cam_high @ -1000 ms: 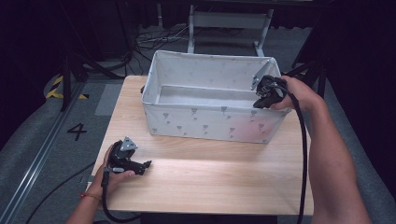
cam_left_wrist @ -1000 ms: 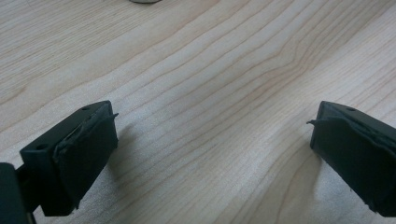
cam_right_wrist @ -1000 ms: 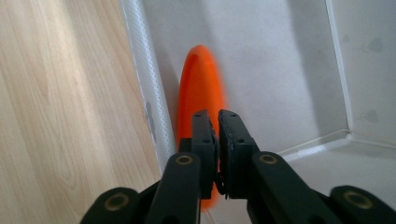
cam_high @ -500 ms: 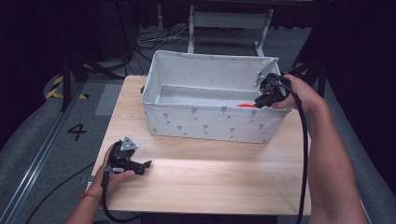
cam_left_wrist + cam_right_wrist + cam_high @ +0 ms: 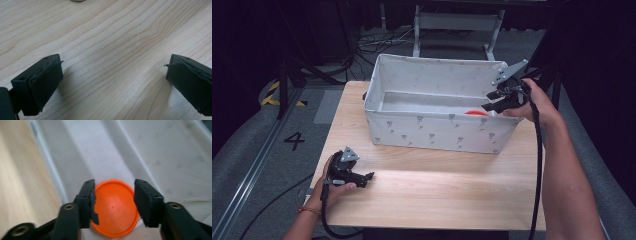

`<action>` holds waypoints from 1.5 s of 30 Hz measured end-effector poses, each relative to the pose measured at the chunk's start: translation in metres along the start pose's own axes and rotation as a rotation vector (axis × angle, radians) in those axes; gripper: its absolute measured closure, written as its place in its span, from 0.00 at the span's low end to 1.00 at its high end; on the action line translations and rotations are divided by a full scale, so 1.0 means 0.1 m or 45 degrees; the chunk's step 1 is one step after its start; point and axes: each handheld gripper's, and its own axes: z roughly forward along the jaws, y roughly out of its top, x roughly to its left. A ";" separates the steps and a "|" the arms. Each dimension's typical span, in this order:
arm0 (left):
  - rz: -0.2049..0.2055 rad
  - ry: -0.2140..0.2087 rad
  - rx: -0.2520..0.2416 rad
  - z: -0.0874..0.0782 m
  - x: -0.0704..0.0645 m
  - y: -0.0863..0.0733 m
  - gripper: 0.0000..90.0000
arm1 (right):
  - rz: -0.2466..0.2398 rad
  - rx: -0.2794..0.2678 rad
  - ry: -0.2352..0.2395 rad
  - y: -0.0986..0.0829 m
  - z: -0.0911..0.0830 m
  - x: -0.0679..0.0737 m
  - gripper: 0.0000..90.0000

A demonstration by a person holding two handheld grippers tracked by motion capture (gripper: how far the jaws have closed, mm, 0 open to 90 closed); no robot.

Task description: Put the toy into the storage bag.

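Observation:
An orange disc (image 5: 476,113) lies flat on the floor of a white fabric bin (image 5: 437,131) at its right end. My right gripper (image 5: 491,106) hangs over the bin's right rim with its jaws apart. In the right gripper view the orange disc (image 5: 115,212) shows below and between the spread jaws of the right gripper (image 5: 114,195), which do not touch it. My left gripper (image 5: 368,177) rests on the wooden table (image 5: 437,195) near its front left corner. In the left gripper view the left gripper (image 5: 113,75) stands wide open over bare wood.
The bin stands at the back of the table, its front wall facing me. Black cables trail from both grippers. Grey floor with a painted 4 (image 5: 293,141) lies to the left, and a metal stand (image 5: 457,22) is behind the bin.
The orange disc came into sight inside the bin under the right gripper, which rose a little above the rim. The left gripper stayed still.

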 end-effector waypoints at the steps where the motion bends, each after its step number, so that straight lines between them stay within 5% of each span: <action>1: 0.000 0.000 0.000 0.00 0.00 0.00 0.01 | 0.056 -0.048 -0.015 -0.01 -0.01 0.01 0.56; 6: 0.000 0.000 0.000 0.00 0.00 0.00 0.01 | 0.115 -0.185 -0.005 -0.04 -0.05 0.10 0.43; 11: 0.000 0.000 0.000 0.00 0.00 0.00 0.01 | 0.171 -0.226 -0.112 -0.08 -0.10 0.17 0.27; 14: 0.000 0.000 0.000 0.00 0.00 0.00 0.01 | 0.190 -0.262 -0.124 -0.12 -0.15 0.20 0.24; 22: 0.000 0.000 0.000 0.00 0.00 0.00 0.01 | 0.213 -0.336 -0.224 -0.20 -0.34 0.32 0.20; 40: -0.001 0.000 0.000 0.00 0.00 0.00 0.01 | 0.170 -0.377 -0.296 -0.44 -0.60 0.64 0.19; 45: -0.001 0.000 0.001 0.00 0.00 0.00 0.01 | 0.172 -0.441 -0.317 -0.58 -0.67 0.72 0.19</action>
